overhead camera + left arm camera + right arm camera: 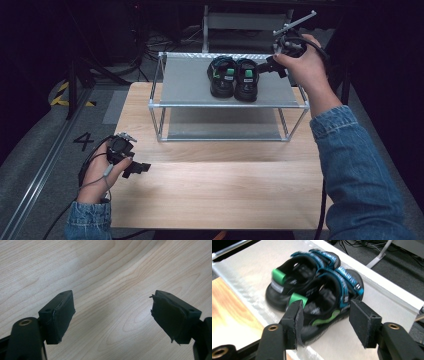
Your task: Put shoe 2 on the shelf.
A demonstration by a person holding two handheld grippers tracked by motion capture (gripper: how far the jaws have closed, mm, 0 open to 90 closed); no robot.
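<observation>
Two black sandals with green heel tabs and blue straps (pixel 233 77) (pixel 317 292) stand side by side on the top shelf of a metal rack (pixel 190 75). My right gripper (pixel 267 66) (pixel 325 321) is open just to the right of the pair, its jaws on either side of the nearer sandal's edge without clamping it. My left gripper (pixel 142 167) (pixel 112 317) rests low over the wooden table (pixel 220 185) at the front left, open, with bare wood between its pads.
The rack has a lower shelf (pixel 222 131) and thin metal legs standing on the table's far half. Beyond the table lie cables and a grey floor (pixel 45 130) with a yellow-black marking and a painted 4.
</observation>
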